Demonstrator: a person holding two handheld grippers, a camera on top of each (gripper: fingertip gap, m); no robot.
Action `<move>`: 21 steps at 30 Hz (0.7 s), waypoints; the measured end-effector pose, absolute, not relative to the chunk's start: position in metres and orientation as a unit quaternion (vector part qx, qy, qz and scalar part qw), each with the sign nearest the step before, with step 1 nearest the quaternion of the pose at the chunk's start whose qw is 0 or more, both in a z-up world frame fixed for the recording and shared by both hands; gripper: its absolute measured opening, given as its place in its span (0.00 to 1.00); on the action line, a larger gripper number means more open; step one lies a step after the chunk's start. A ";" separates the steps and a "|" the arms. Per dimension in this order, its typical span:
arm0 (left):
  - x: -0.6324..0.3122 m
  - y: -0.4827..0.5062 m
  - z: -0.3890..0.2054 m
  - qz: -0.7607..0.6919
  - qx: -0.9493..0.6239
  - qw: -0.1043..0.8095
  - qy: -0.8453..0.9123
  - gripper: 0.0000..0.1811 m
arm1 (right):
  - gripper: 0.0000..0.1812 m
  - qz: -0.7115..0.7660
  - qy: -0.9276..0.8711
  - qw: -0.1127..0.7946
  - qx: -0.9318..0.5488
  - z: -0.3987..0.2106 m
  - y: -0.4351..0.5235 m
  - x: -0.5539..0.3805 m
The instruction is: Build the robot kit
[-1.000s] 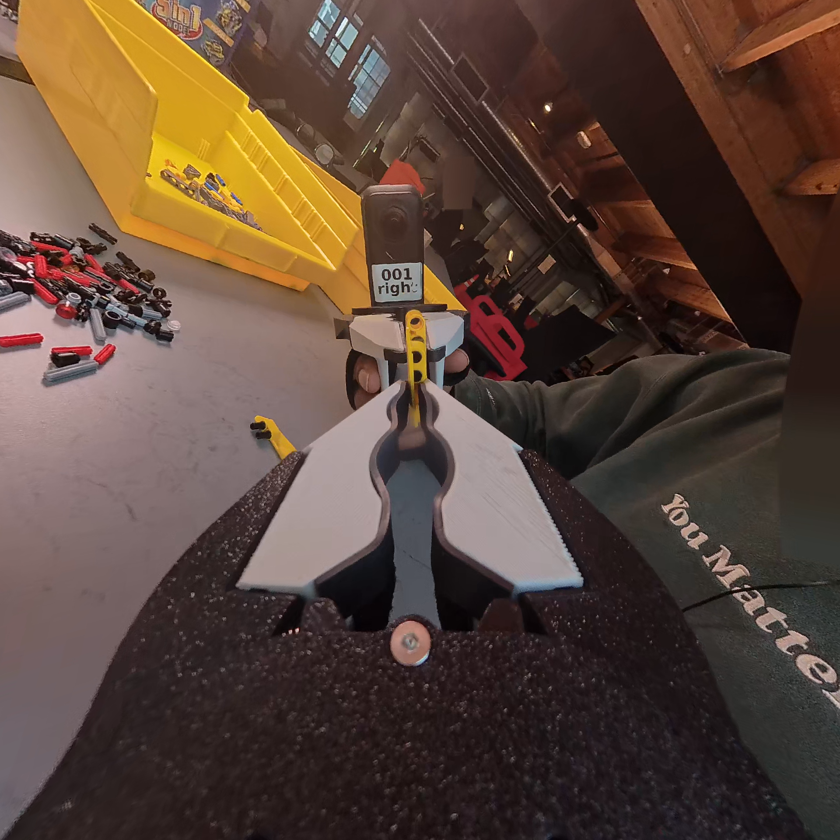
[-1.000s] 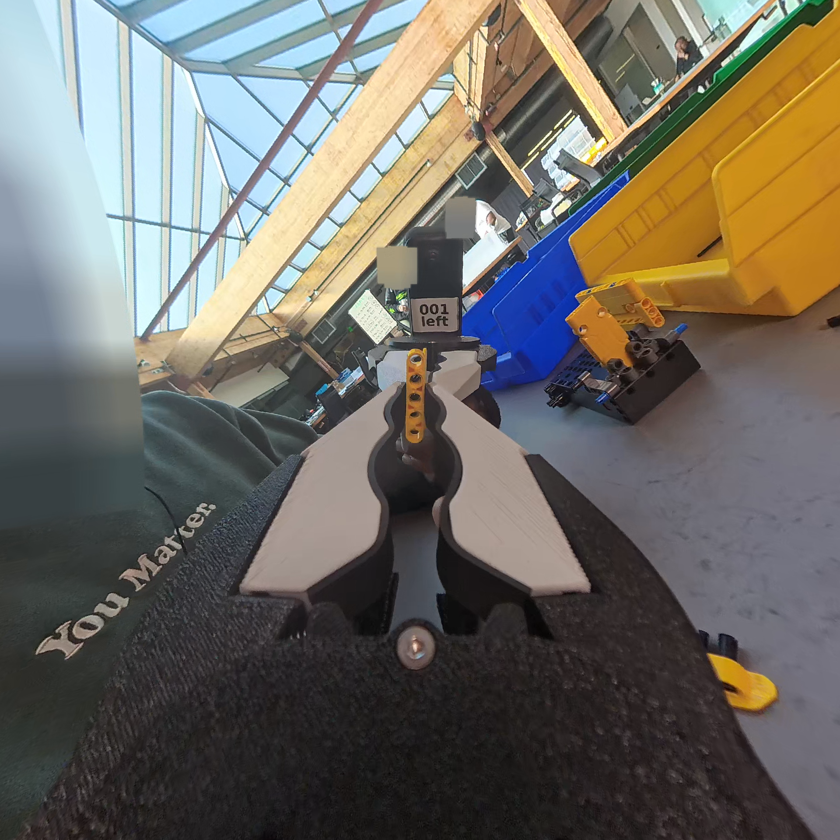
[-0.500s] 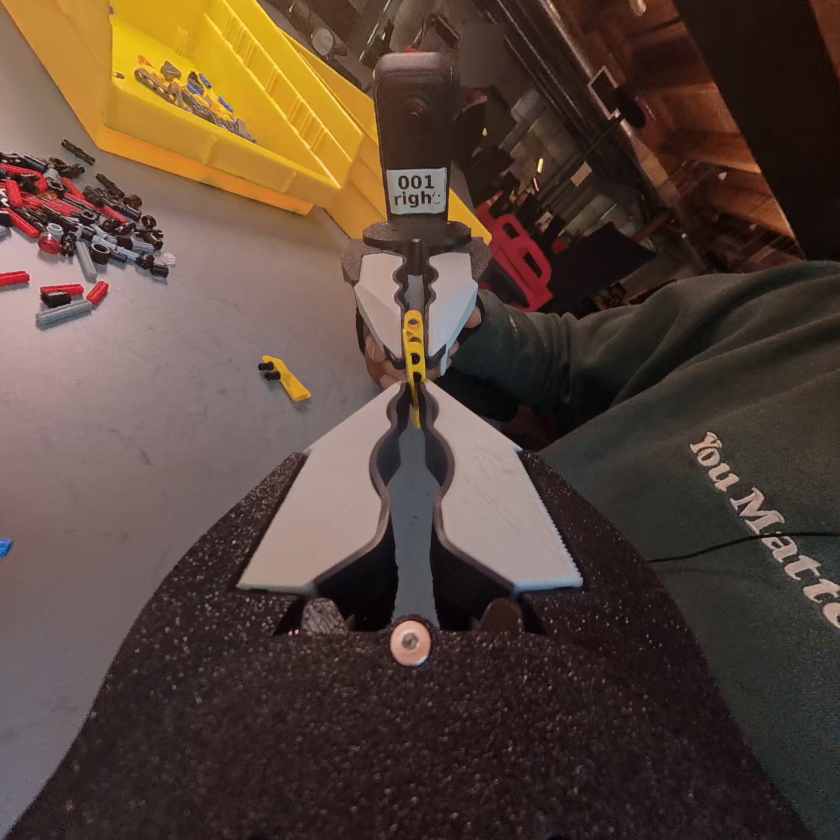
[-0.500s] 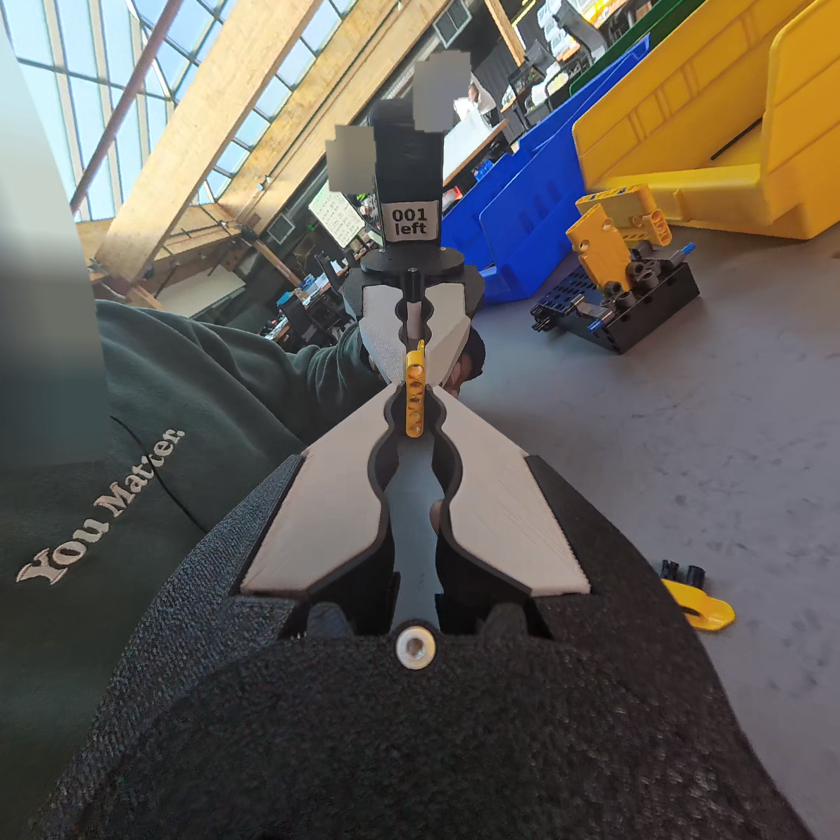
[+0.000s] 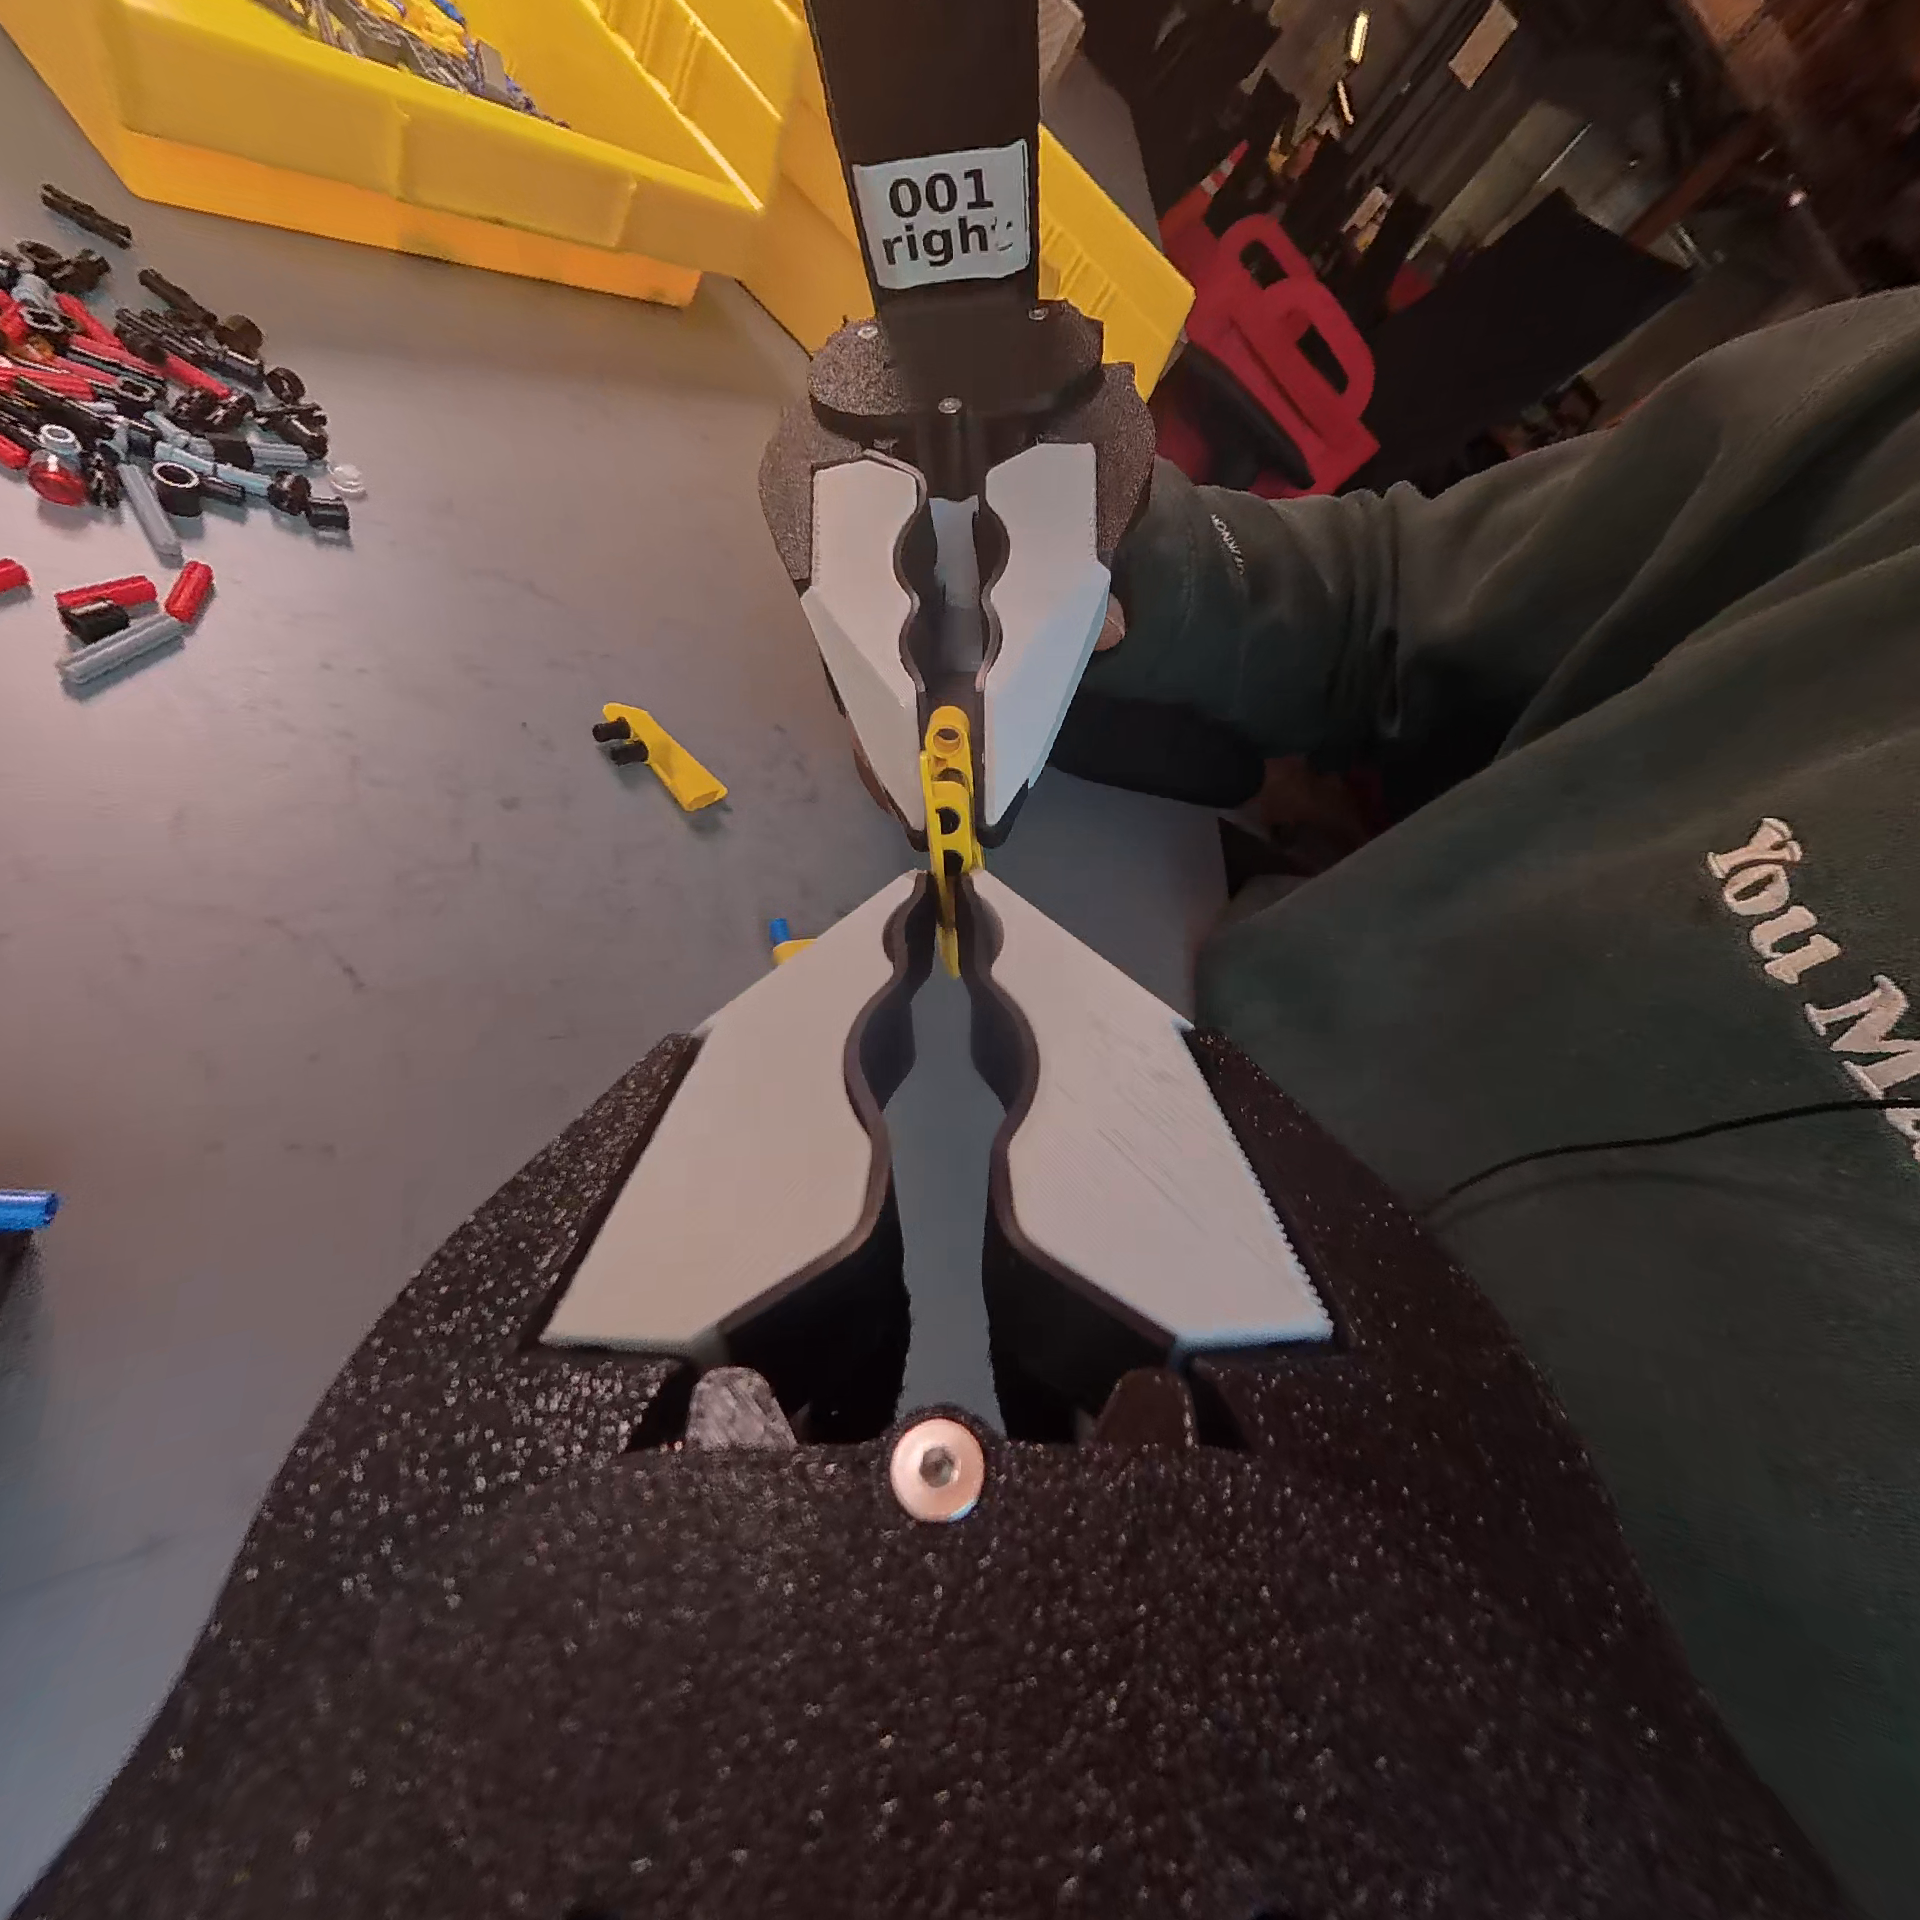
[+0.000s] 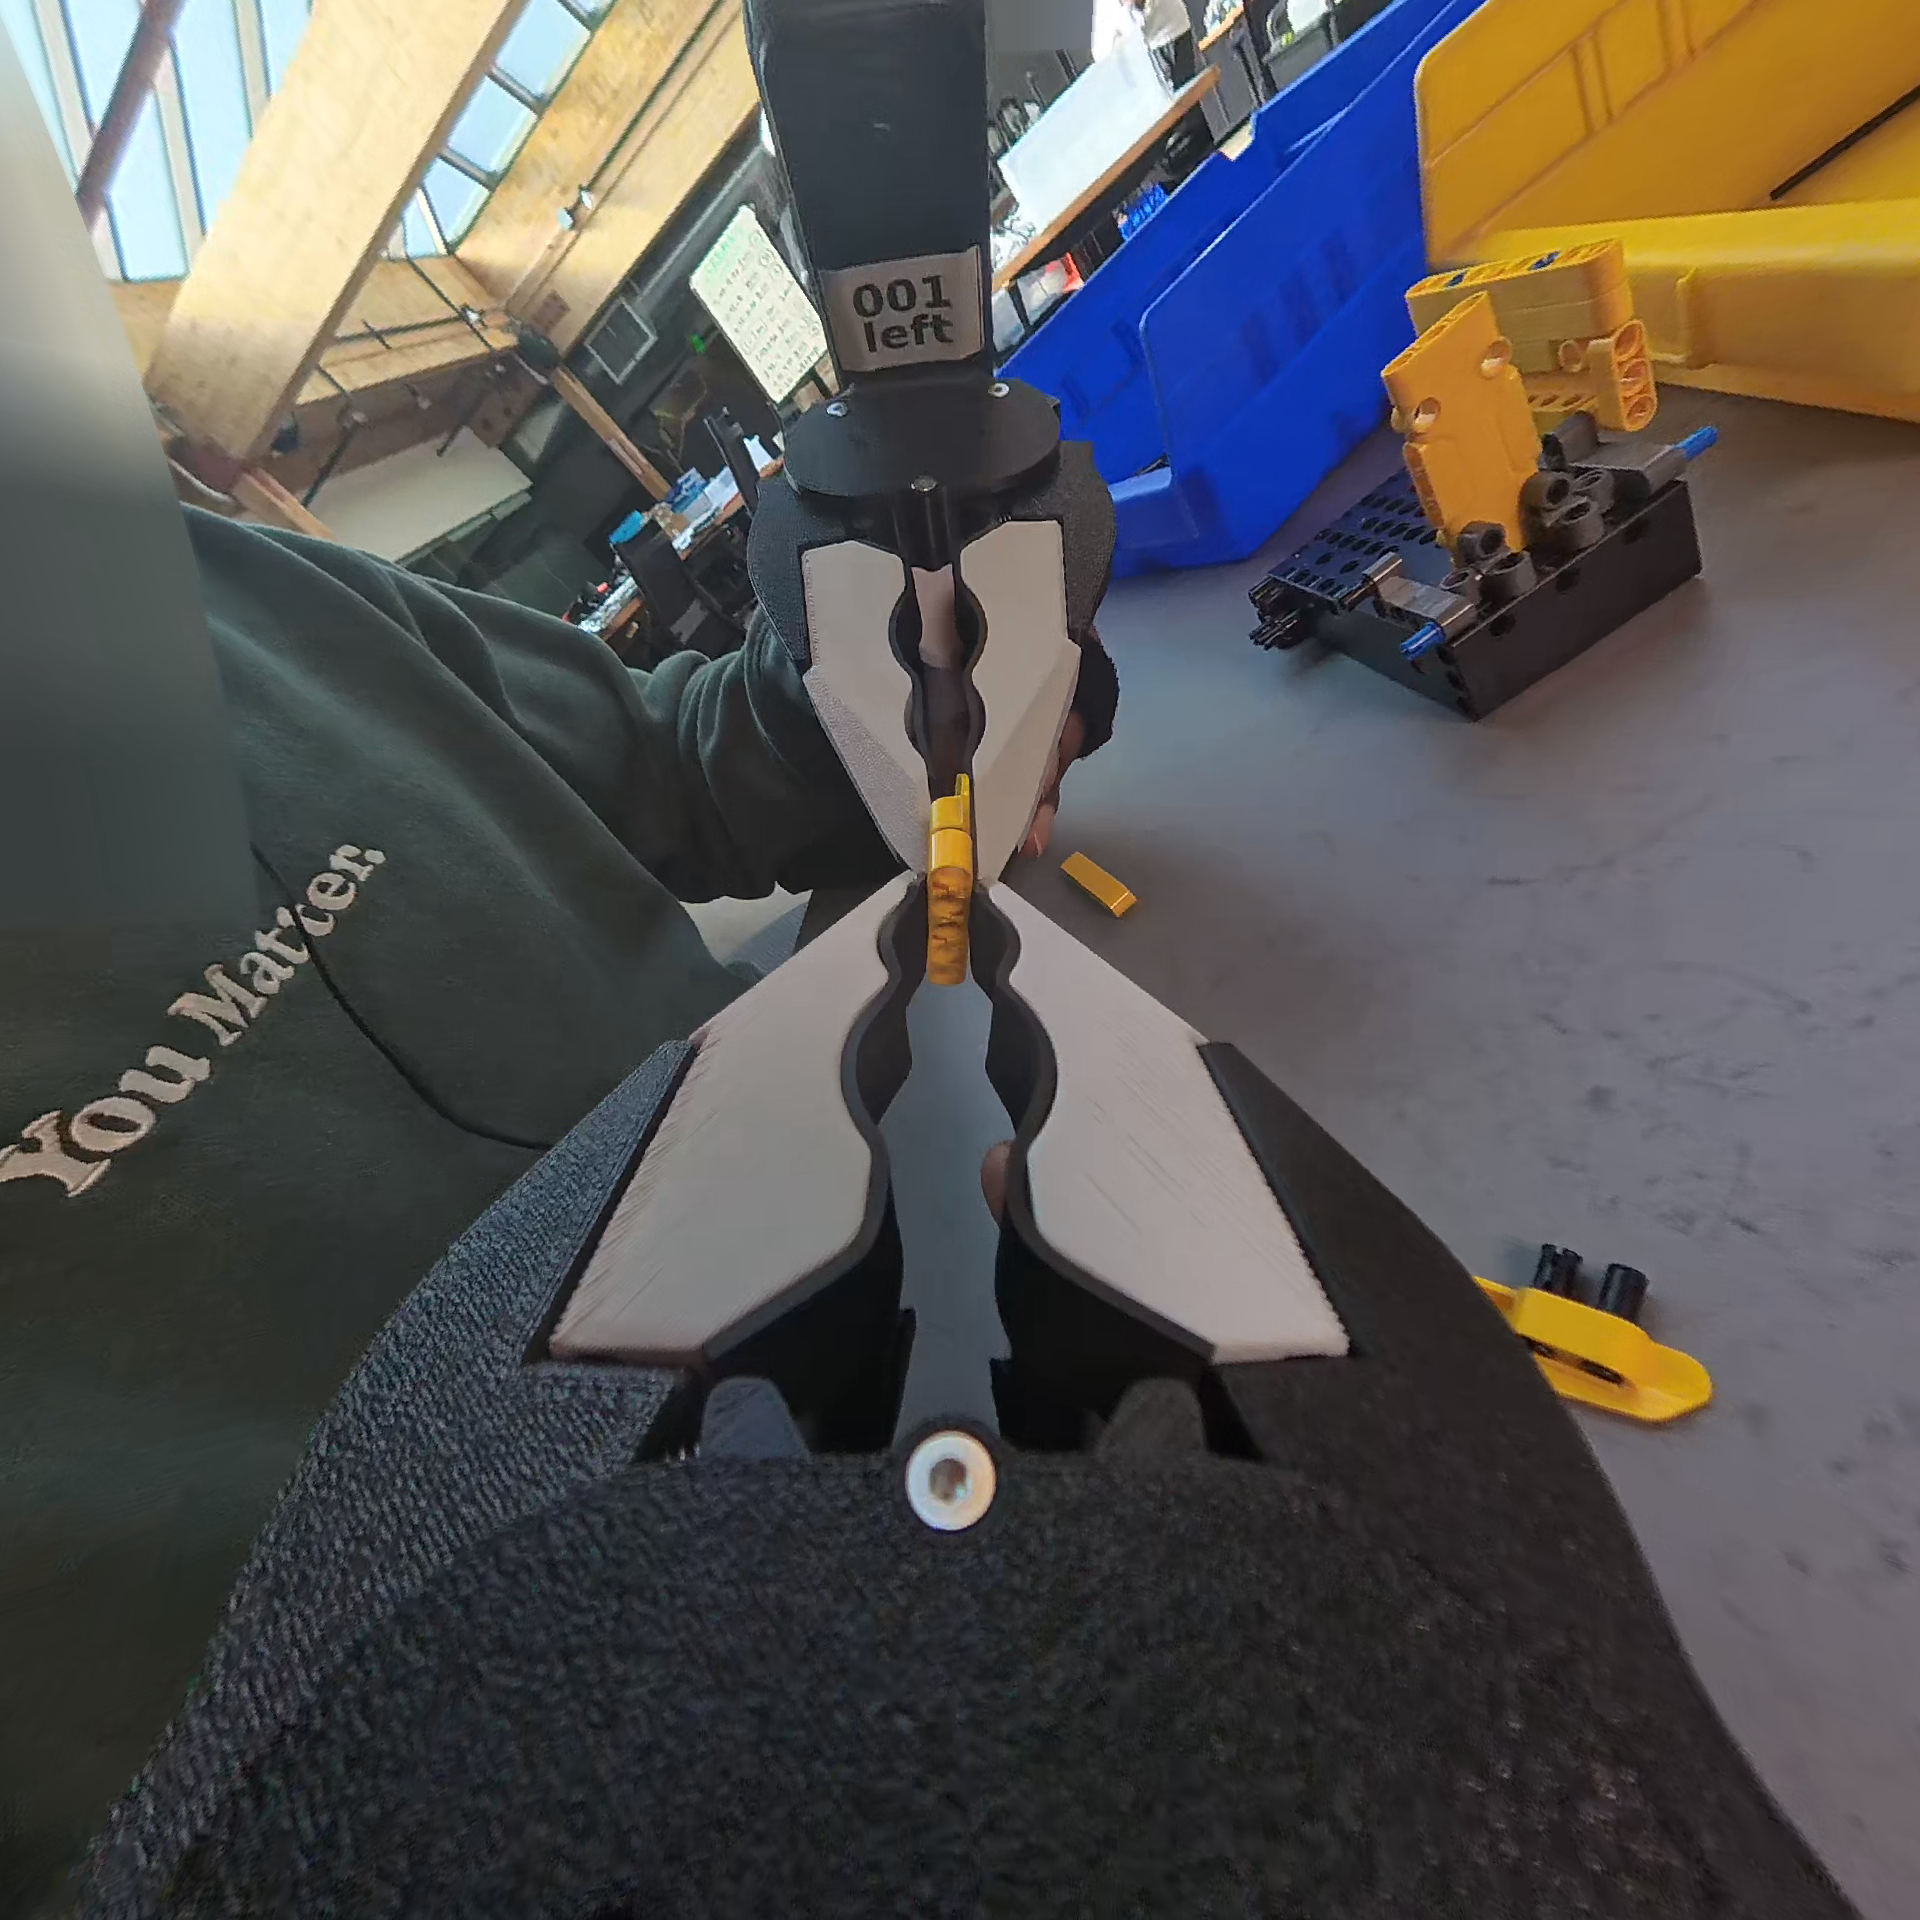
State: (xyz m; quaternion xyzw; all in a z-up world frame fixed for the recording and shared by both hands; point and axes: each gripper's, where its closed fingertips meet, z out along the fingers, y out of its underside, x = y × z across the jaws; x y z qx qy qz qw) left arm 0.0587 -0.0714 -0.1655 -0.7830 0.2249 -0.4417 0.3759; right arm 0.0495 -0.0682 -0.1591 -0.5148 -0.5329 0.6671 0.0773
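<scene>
At frame centre, our left tool (image 5: 943,902) and right tool (image 6: 951,902), each white-labelled, pinch one yellow beam (image 5: 948,821) tip-to-tip above the grey surface (image 5: 416,935); open room lower left.

White labels on both gripper (image 5: 941,223) cams; lettered sweatshirt (image 5: 1662,1039).
</scene>
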 end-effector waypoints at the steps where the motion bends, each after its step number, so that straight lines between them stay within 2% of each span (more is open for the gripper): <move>1: 0.059 -0.072 -0.167 -0.435 -0.785 0.376 0.230 0.01 | 0.03 0.666 -0.535 0.075 -0.514 -0.160 -0.069 0.050; 8: 0.061 -0.081 -0.182 -0.383 -0.802 0.355 0.290 0.01 | 0.03 0.615 -0.596 0.094 -0.507 -0.177 -0.078 0.052; 12: 0.065 -0.089 -0.182 -0.372 -0.789 0.358 0.333 0.01 | 0.03 0.619 -0.609 0.076 -0.490 -0.177 -0.086 0.056; 21: 0.072 -0.097 -0.184 -0.385 -0.779 0.342 0.357 0.01 | 0.03 0.605 -0.648 0.085 -0.455 -0.178 -0.094 0.063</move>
